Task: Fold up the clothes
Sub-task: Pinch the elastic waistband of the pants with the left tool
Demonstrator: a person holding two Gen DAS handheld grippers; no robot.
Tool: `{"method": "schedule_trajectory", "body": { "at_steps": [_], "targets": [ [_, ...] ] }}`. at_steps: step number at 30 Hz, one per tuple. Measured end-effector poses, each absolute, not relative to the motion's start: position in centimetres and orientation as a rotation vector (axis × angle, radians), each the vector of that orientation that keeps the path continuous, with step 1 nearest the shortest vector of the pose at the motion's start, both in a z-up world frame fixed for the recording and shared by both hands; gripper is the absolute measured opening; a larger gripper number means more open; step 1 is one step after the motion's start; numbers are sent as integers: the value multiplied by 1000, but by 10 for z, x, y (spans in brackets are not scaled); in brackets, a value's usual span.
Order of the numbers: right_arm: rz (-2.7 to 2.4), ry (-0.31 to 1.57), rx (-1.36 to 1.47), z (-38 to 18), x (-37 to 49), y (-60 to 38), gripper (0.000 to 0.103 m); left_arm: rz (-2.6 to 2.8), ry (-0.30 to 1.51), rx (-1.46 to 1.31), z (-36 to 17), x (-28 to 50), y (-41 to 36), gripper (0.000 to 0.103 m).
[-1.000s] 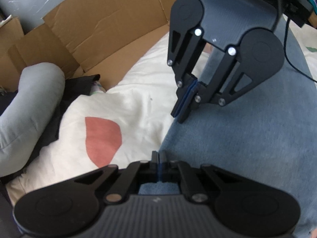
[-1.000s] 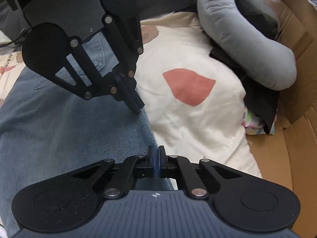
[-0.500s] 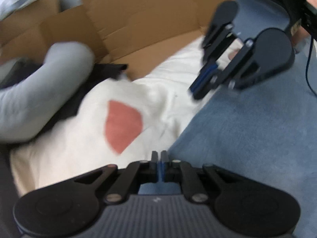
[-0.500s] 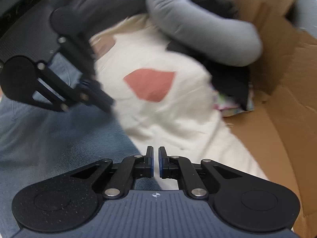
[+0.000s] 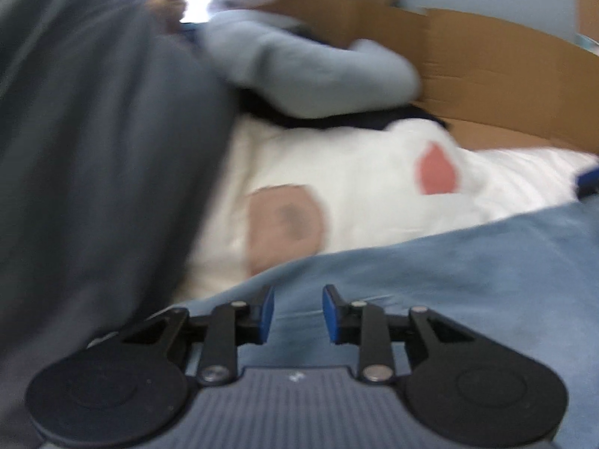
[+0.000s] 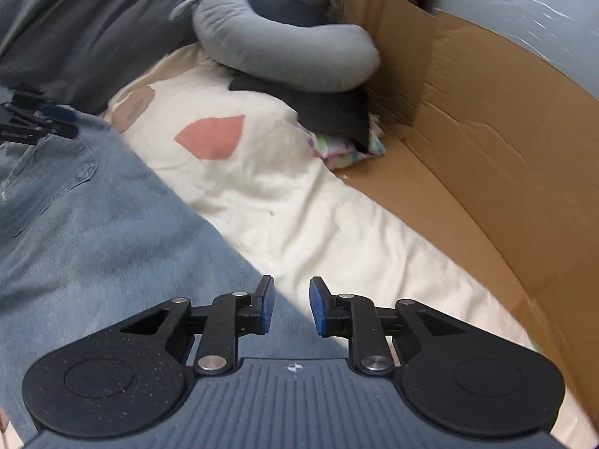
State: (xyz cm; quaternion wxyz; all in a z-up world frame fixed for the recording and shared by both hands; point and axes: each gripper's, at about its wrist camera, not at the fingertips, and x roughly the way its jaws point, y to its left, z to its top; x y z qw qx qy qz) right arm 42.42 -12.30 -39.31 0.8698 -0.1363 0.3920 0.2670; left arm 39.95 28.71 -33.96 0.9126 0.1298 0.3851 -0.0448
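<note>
Now the left hand-held gripper [image 5: 298,312] is seen with its jaws partly apart, having just been opening, and nothing is held between the blue pads [image 5: 266,311]; the blue jeans [image 5: 430,280] lie directly beneath and spread away toward 3 o'clock. Likewise the right hand-held gripper [image 6: 291,308] is parted a little, just opened, with nothing gripped; the jeans [image 6: 93,224] are spread from under it toward 9 o'clock, a back pocket [image 6: 52,176] showing at 10 o'clock. A cream quilt [image 6: 284,202] with a red patch lies at 12 o'clock, a grey neck pillow [image 6: 284,48] beyond it, and cardboard [image 6: 486,131] at 2 o'clock
</note>
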Motion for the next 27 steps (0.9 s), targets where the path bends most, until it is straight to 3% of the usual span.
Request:
{"method": "schedule_trajectory", "body": {
  "at_steps": [11, 19, 22, 27],
  "targets": [
    [476, 867, -256, -401, 405, -137, 27, 138, 783, 93, -339, 401, 343, 30],
    [386, 958, -227, -425, 415, -144, 27, 185, 871, 8, -370, 423, 358, 17],
    [359, 993, -184, -434, 420, -149, 27, 187, 896, -12, -380, 434, 365, 4],
    [327, 1029, -140, -437, 428, -149, 27, 170, 934, -56, -387, 451, 373, 3]
  ]
}}
